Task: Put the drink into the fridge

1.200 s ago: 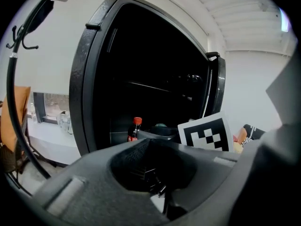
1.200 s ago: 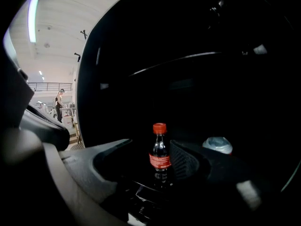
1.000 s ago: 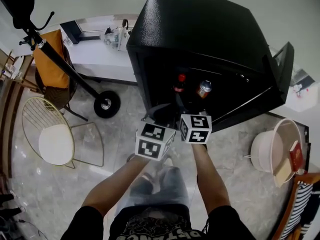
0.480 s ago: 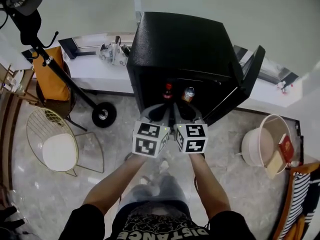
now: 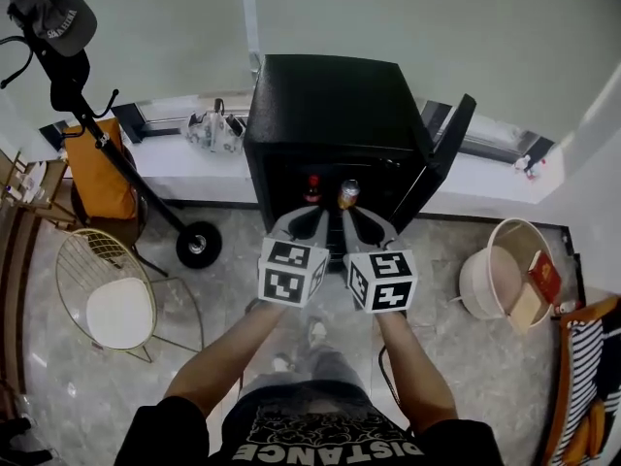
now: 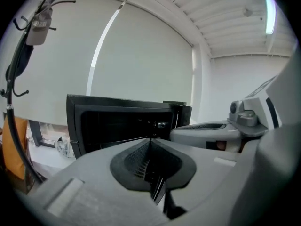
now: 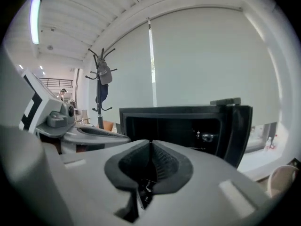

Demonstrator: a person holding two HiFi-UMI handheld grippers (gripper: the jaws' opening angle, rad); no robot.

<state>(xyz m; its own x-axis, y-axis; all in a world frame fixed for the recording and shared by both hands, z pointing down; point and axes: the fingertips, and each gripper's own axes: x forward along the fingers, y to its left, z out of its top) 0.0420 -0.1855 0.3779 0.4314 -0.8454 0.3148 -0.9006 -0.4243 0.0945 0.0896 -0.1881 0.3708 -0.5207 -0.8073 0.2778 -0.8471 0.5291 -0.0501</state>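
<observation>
A black mini fridge point(image 5: 325, 105) stands against the wall with its door point(image 5: 441, 158) swung open to the right. Inside at the front stand a red-capped bottle point(image 5: 312, 187) and a drink can point(image 5: 348, 193). My left gripper point(image 5: 312, 214) and right gripper point(image 5: 353, 214) hover side by side just in front of the opening, apart from both drinks. The left gripper point(image 6: 151, 140) has its jaws together and empty. The right gripper point(image 7: 150, 142) is closing, its jaws meeting with nothing between them. The fridge opening point(image 7: 178, 121) lies straight ahead in both gripper views.
A coat rack point(image 5: 68, 76) with a cap stands at the left, beside an orange bag point(image 5: 97, 163) and a black wheel point(image 5: 199, 244). A wire chair point(image 5: 112, 304) sits at the lower left. A white bucket point(image 5: 505, 280) holding boxes is at the right.
Both grippers have drawn back from the fridge opening toward me. The right jaws have come together, empty. The can and bottle stay inside the fridge.
</observation>
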